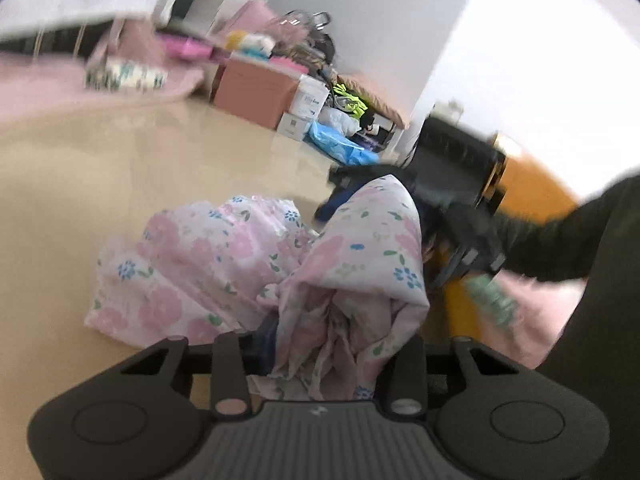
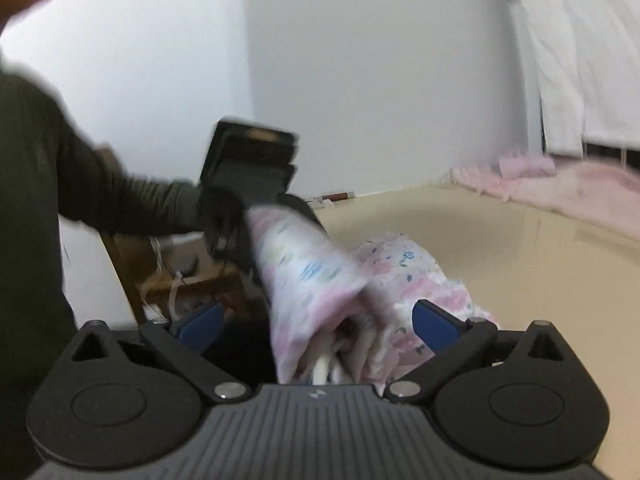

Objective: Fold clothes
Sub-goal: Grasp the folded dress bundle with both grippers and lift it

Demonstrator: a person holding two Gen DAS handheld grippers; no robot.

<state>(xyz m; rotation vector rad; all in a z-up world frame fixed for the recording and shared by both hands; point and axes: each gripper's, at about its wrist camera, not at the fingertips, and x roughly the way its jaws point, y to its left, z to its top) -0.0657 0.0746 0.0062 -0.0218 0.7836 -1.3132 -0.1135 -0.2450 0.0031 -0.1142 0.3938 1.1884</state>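
Left wrist: left tool (image 1: pixel 320 344) pinches floral cloth (image 1: pixel 352 264), right tool (image 2: pixel 316 320) gapes slack; should clamp before lifting off the floor (image 1: pixel 120 152).

Facing wrist views, shared floral garment (image 1: pixel 280 264)

A smooth, glossy beige floor (image 1: pixel 120 168) carries everything here, and a pink-and-white flowered cloth (image 1: pixel 192 264) lies bunched on it, one end lifted off it. Along the far edge of the floor a pale pink rug (image 2: pixel 576 192) rests against the base of the wall, and in the left wrist view a second stretch of pink rug (image 1: pixel 48 84) holds a small patterned box (image 1: pixel 124 76). Farther back stand a reddish-brown box (image 1: pixel 256 92), white cartons (image 1: pixel 308 104) and a blue plastic bag (image 1: pixel 344 148).
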